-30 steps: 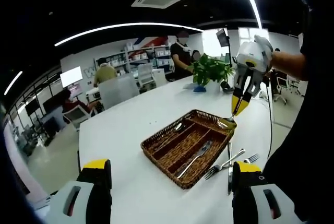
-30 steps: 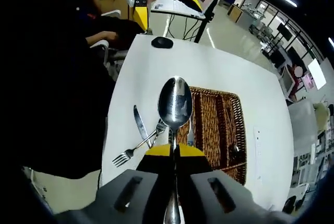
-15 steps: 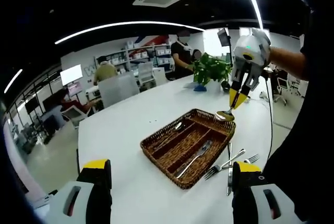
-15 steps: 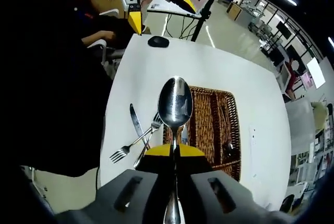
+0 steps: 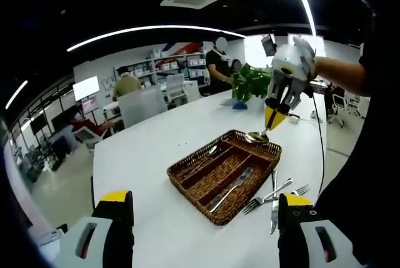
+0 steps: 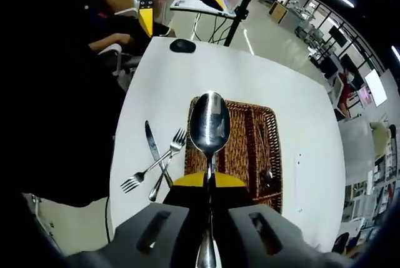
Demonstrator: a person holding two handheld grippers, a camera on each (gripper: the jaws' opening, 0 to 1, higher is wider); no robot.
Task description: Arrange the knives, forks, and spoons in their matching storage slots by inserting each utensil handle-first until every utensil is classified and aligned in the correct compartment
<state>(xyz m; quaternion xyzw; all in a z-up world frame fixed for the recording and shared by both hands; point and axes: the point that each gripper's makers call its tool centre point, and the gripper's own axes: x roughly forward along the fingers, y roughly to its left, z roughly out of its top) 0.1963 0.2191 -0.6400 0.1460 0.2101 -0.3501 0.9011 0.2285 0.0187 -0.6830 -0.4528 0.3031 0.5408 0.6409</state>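
Note:
A brown wicker tray with long slots lies on the white table. In the left gripper view a spoon rests in a near slot and another spoon in a far slot. Two forks and a knife lie on the table just right of the tray. My right gripper hangs above the tray's far end, shut on a spoon. In the right gripper view that spoon points bowl-forward over the tray, the right gripper clamping its handle. My left gripper is open and holds nothing.
A potted plant stands at the table's far end. A black mouse lies near one table edge. The forks and knife sit left of the tray in the right gripper view. People and office chairs are in the background.
My right gripper has carried the spoon up and leftward over the tray's far end. The left gripper and the cutlery on the table have stayed put.

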